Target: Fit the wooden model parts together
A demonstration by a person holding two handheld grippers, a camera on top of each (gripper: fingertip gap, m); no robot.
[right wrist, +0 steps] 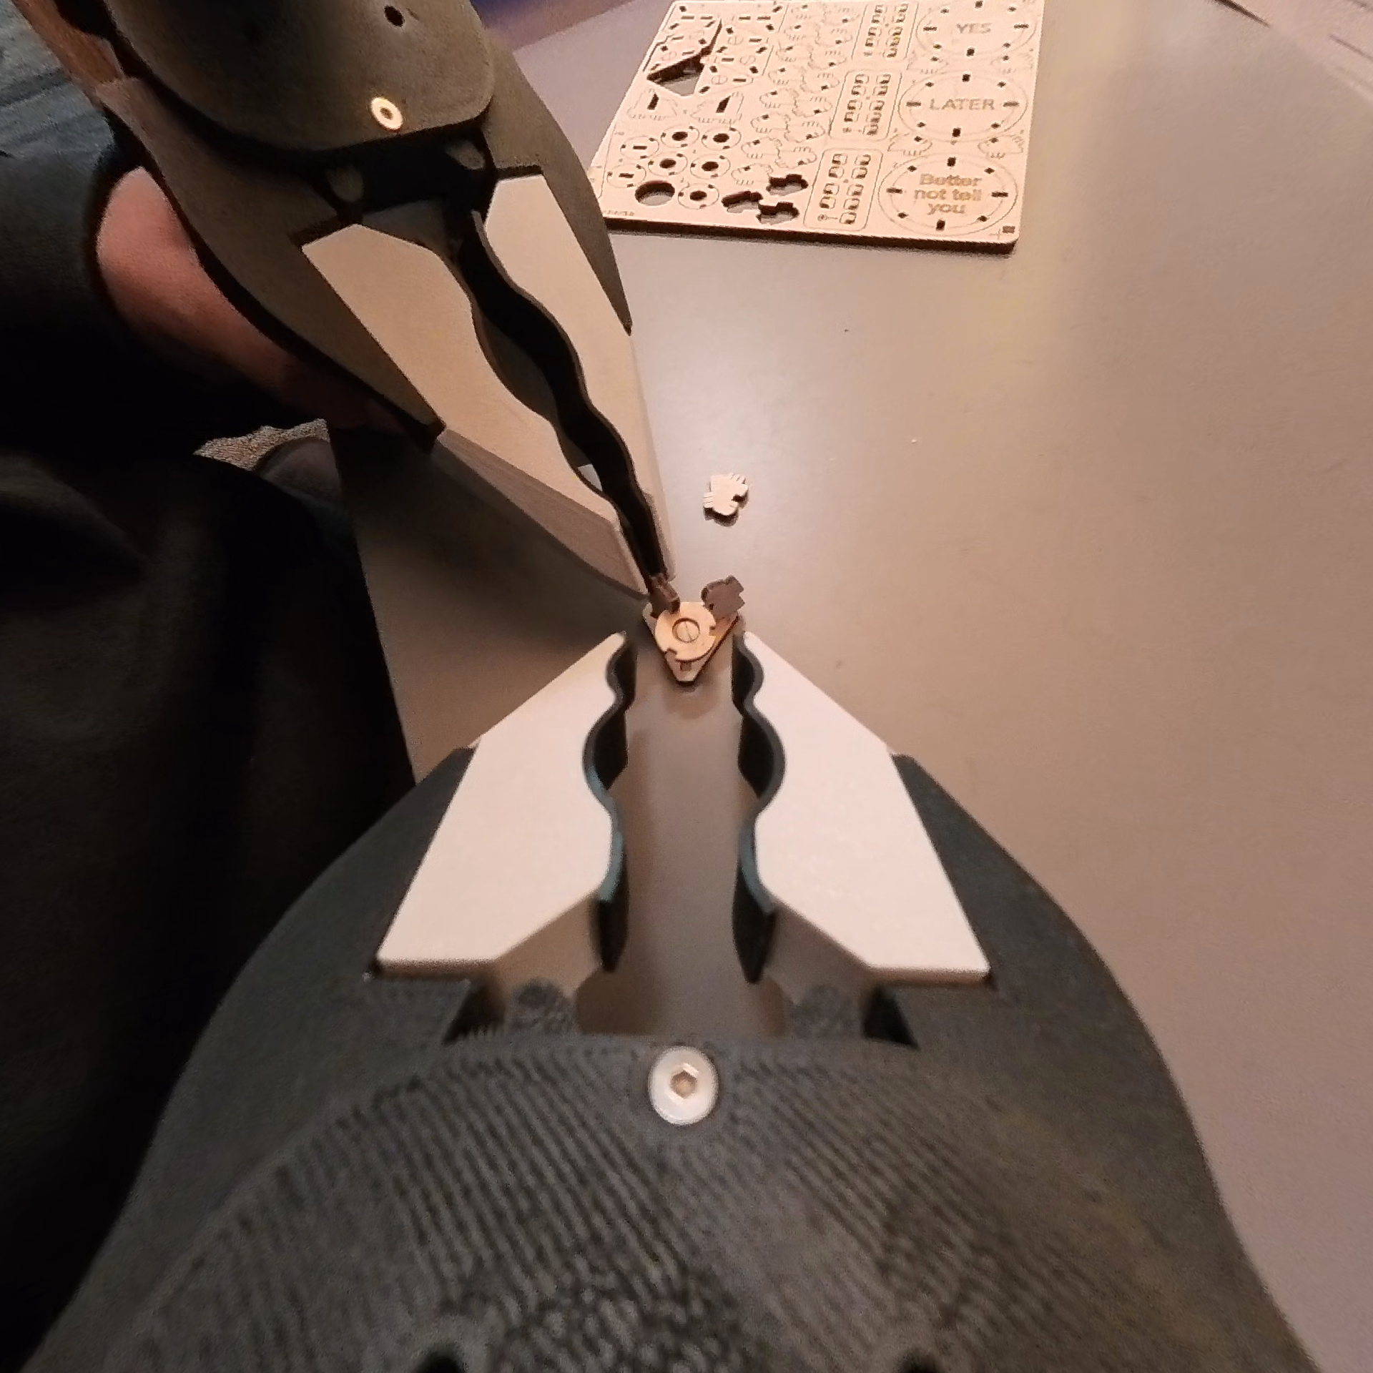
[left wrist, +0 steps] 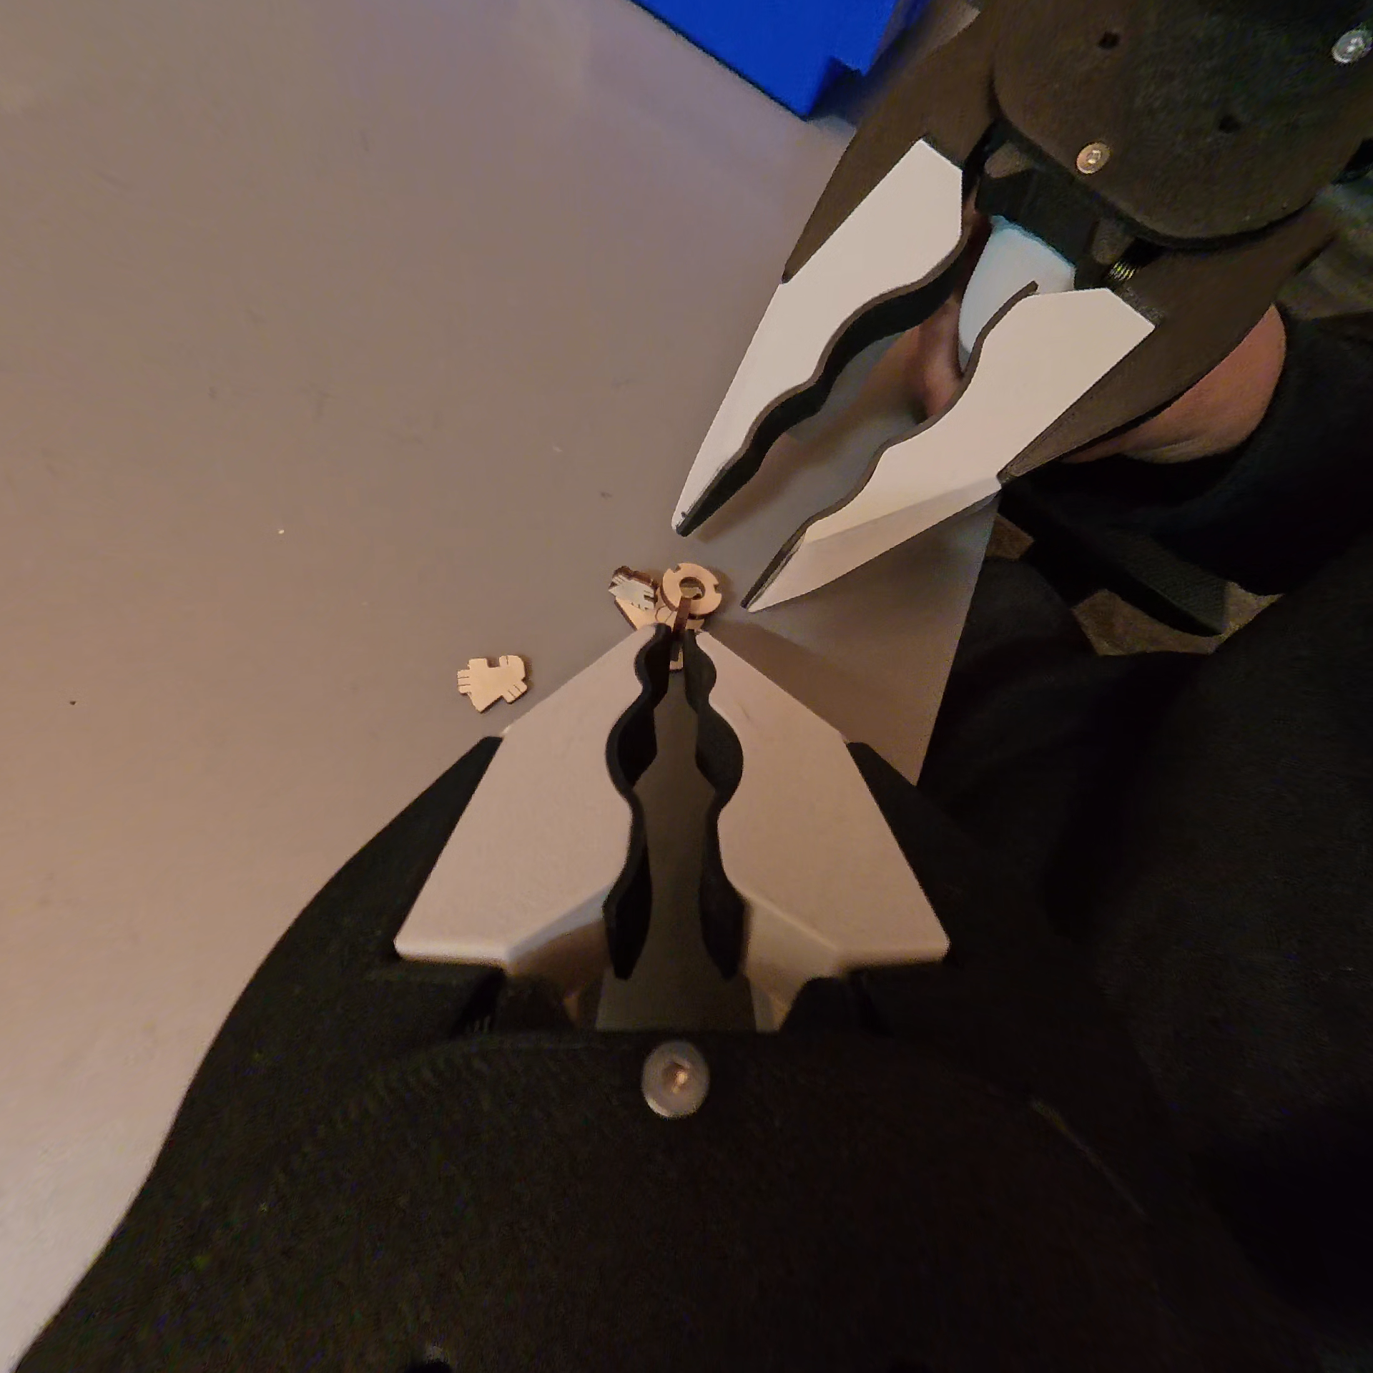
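- left gripper [left wrist: 672,631] is pinched together on a thin little wooden piece [left wrist: 677,618] held on edge, both dark pads look pressed against its flat faces
- that piece sits at a notch in the rim of a round wooden disc [left wrist: 692,589], which lies on a small triangular wooden plate [right wrist: 687,663]; whether it's actually seated in the notch I can't tell
- the disc has a round hole in the middle with a slotted pin end [right wrist: 685,629] showing in it
- another small wooden hand-shaped piece [left wrist: 635,585] stands up at the far side of the disc, looks slotted into the rim there
- right gripper [right wrist: 680,654] has its jaws apart, one fingertip on each side of the triangular plate with grey table showing between pads and wood, so it's gripping nothing, just parked right around the near corner of the assembly
- a loose hand-shaped wooden cutout [right wrist: 726,494] lies flat on the tabletop [right wrist: 1040,594], near the assembly but not touching
- the whole little assembly is close to the tabletop edge nearest the person
- farther in there's a laser-cut wooden sheet [right wrist: 817,119] lying flat, some shapes already punched out of it
- corner of a blue box [left wrist: 780,44] at the far edge in the left view
- person's hand [right wrist: 148,245] in a dark sleeve wraps the left gripper's handle
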